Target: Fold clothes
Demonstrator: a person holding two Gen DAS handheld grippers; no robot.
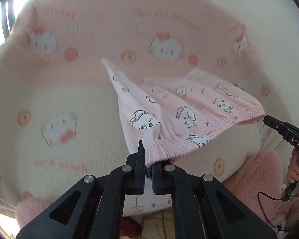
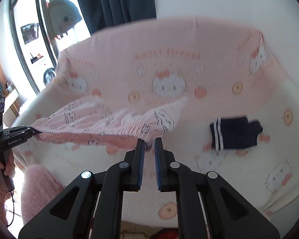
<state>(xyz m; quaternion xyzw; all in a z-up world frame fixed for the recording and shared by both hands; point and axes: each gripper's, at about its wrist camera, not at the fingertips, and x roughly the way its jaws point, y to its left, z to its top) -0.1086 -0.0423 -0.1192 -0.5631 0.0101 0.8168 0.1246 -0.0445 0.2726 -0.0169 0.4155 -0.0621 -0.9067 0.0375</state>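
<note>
Gripping the elastic waistband at its two ends, both claws hold one pair of pink printed shorts [image 1: 181,109] aloft over the sofa. The left claw [image 1: 148,171] is pressed together on a gathered corner of the waistband, its pads nearly touching through the cloth. The right claw [image 2: 149,149] pinches the opposite end at its tips, the pads standing slightly apart behind the bunched elastic. In the left wrist view the right claw appears at 3 o'clock [image 1: 269,119]; in the right wrist view the left claw appears at 9 o'clock [image 2: 32,132].

The waistband's long axis runs claw to claw, stretched nearly taut. From the left claw the body of the shorts extends toward 12 to 2 o'clock, one leg point reaching 11 o'clock. Both claws are equally engaged, one at each end; neither is nearer.

Beyond the shorts lies the sofa cover [image 2: 209,39], pink and cream with cat-face print. On the seat at 3 o'clock of the right wrist view rests one dark navy garment [image 2: 236,132] with white stripes, lying compact and flat, well apart from the shorts.

Count: two claws, one pair of shorts, one navy garment. Judgement: the shorts are mid-handling, spread for laying down or folding.
</note>
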